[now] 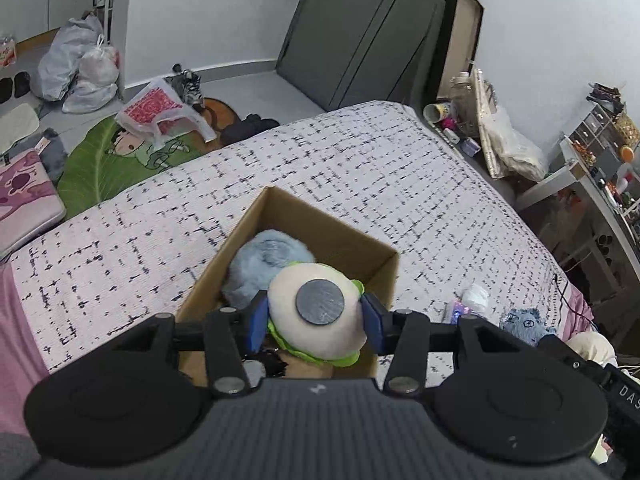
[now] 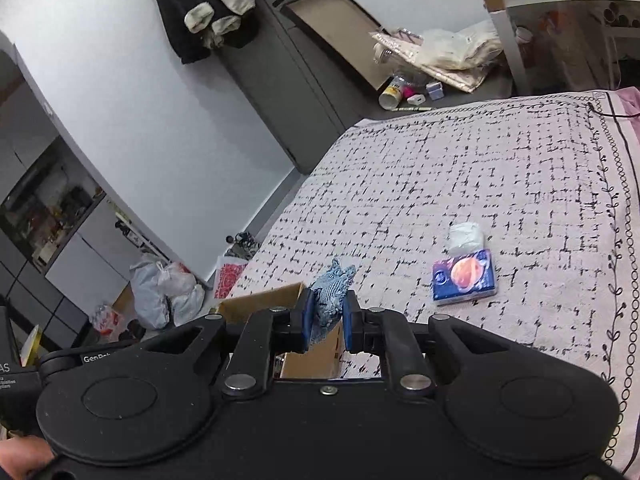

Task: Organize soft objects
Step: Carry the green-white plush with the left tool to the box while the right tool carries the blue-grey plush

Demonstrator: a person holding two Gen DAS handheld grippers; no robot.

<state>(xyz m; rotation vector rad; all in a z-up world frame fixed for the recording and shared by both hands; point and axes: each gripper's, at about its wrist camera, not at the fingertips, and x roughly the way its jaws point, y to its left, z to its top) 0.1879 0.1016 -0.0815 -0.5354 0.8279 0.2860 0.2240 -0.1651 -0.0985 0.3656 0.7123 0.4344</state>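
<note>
1. My left gripper [image 1: 316, 320] covers the near end of the cardboard box [image 1: 320, 224]; box floor hidden.
2. Fluffy blue toy [image 1: 264, 264] half behind the round cream plush [image 1: 316, 316].
3. Right wrist view: blue knitted toy [image 2: 330, 294] mostly between the pads, shape unreadable.
4. Tissue pack [image 2: 464, 276] print too small.

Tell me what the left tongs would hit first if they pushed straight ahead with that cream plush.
Likely the fluffy blue plush inside the cardboard box, just beyond the cream plush that the left tongs grip; depth is uncertain.

"DAS" on the right gripper [image 1: 624, 390] housing; "GenRob" (cut off) on the left gripper [image 2: 96, 358] body.
</note>
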